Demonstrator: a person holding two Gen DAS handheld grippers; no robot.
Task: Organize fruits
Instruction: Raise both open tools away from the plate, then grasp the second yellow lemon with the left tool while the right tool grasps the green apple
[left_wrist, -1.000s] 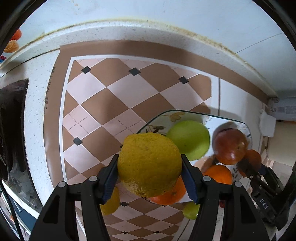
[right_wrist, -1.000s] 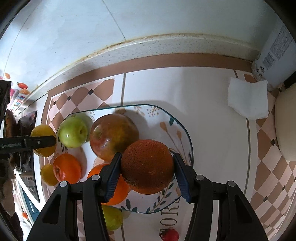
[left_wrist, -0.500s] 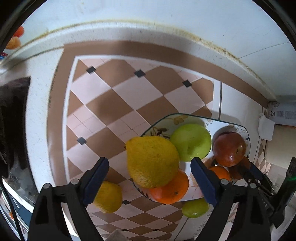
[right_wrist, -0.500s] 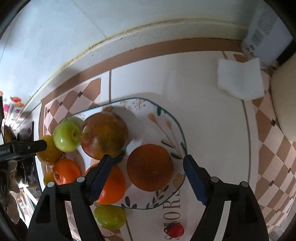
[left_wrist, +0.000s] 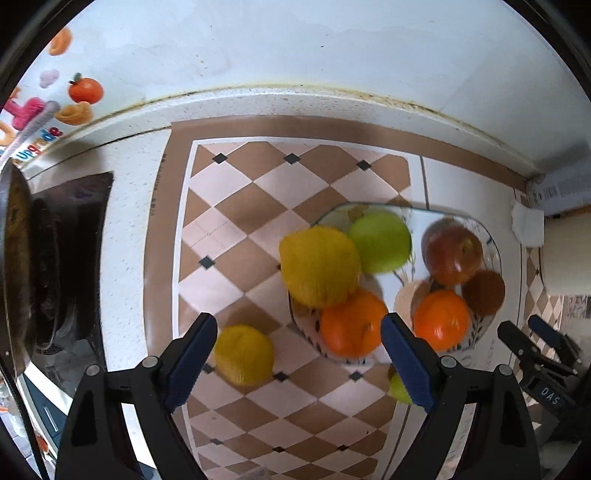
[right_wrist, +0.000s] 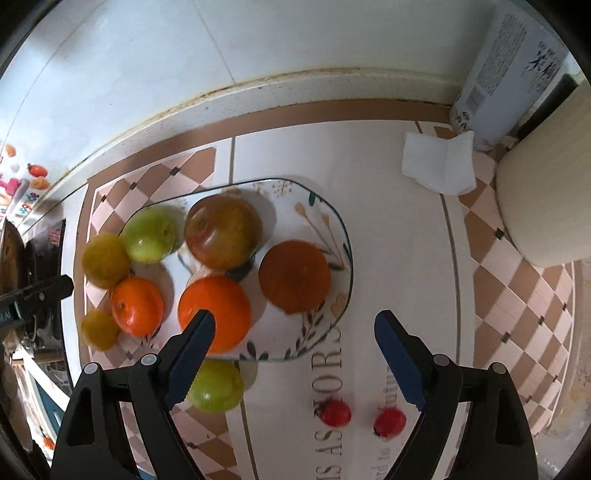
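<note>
Released a second ago, the bumpy yellow citrus (left_wrist: 319, 271) and dark russet orange (right_wrist: 294, 275) sit, apparently steadily, on the floral glass plate (right_wrist: 334, 221) at centre frame; left gripper (left_wrist: 297, 360) gapes empty, right gripper (right_wrist: 295, 350) widening, empty.
</note>
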